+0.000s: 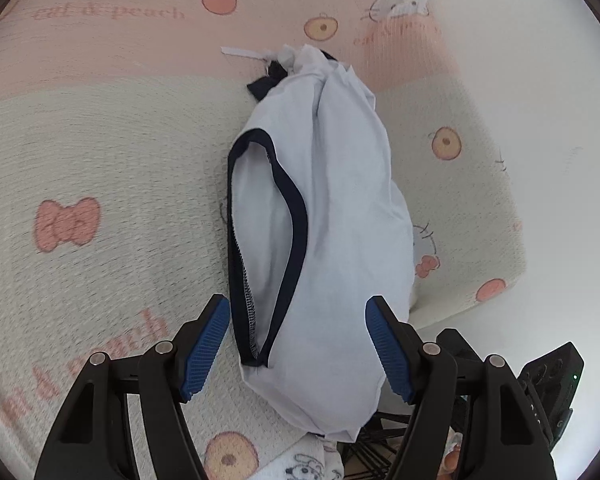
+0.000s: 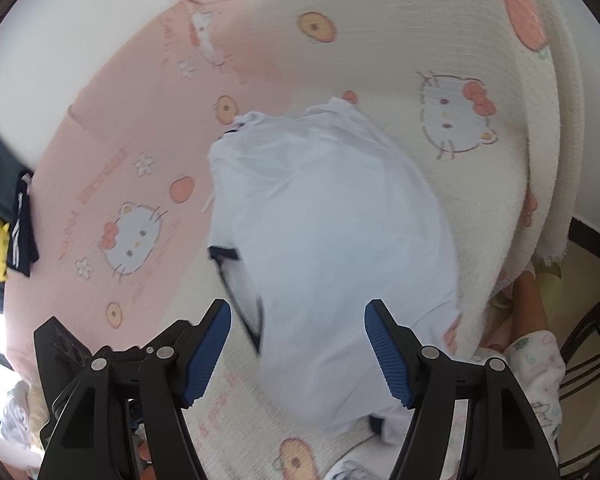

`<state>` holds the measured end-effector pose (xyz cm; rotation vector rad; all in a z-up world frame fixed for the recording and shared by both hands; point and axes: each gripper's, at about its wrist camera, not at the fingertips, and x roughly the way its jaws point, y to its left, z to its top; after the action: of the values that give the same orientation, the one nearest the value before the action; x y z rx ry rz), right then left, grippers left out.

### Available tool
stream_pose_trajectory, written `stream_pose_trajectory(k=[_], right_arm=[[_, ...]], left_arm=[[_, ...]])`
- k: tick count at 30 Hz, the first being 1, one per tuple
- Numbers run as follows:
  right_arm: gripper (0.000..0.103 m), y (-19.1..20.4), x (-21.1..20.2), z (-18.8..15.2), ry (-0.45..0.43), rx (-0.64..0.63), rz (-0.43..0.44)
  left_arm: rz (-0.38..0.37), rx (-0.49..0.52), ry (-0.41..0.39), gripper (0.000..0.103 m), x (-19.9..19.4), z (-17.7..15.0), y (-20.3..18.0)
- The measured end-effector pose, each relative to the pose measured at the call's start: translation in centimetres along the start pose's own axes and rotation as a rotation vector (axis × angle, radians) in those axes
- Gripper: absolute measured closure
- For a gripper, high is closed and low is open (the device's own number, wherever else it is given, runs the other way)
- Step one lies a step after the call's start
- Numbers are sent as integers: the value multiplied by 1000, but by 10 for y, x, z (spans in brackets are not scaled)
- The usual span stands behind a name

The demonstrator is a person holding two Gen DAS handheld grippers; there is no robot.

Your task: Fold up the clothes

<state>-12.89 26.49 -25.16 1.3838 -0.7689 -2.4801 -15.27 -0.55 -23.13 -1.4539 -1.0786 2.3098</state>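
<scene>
Both the left gripper (image 1: 298, 344) and right gripper (image 2: 298, 346) stand apart, empty. The white shirt (image 1: 324, 220), bunched on the blanket (image 1: 100, 168), stretches toward twelve o'clock; next, it probably needs regrasping and flattening.

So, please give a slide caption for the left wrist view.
Open left gripper over a folded white shirt on a cartoon blanket.

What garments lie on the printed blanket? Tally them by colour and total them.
White cotton shirt with navy trim: 1
Folded navy garment with white stripes, at the pink and cream cartoon-print blanket's edge: 1
Total: 2
</scene>
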Motion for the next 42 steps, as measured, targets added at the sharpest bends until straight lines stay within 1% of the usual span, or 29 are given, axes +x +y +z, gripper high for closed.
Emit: stream_pose_trajectory(k=[7, 16, 21, 23, 27, 28, 30, 31, 32, 33, 35, 37, 41, 42], right_arm=[[34, -25, 10, 18, 12, 9, -37], [34, -43, 31, 37, 21, -9, -57], [34, -58, 42, 50, 21, 12, -77], [34, -64, 44, 53, 21, 21, -70], [34, -78, 49, 56, 28, 58, -47], [34, -81, 50, 57, 32, 75, -30], [34, -87, 53, 57, 39, 105, 2], [34, -89, 55, 57, 41, 116, 12], [34, -90, 57, 58, 43, 128, 22], [34, -92, 59, 58, 44, 140, 32], [34, -93, 63, 57, 52, 147, 49], [34, -94, 66, 57, 54, 151, 63], [35, -94, 66, 59, 40, 152, 85], [43, -94, 66, 59, 36, 153, 91]], left_arm=[[24, 26, 24, 34, 24, 7, -7], [34, 63, 74, 34, 58, 15, -18], [47, 80, 71, 34, 73, 22, -23], [51, 85, 66, 35, 77, 25, -25], [30, 94, 59, 35, 81, 26, -27], [33, 102, 52, 35, 82, 25, -28], [47, 122, 35, 42, 83, 24, -30], [57, 131, 33, 52, 84, 24, -31], [64, 135, 38, 60, 86, 23, -31], [71, 140, 42, 63, 88, 22, -31], [80, 157, 46, 77, 90, 21, -33], [89, 181, 49, 84, 92, 20, -36], [113, 212, 44, 86, 93, 18, -40], [117, 214, 43, 86, 93, 18, -40]])
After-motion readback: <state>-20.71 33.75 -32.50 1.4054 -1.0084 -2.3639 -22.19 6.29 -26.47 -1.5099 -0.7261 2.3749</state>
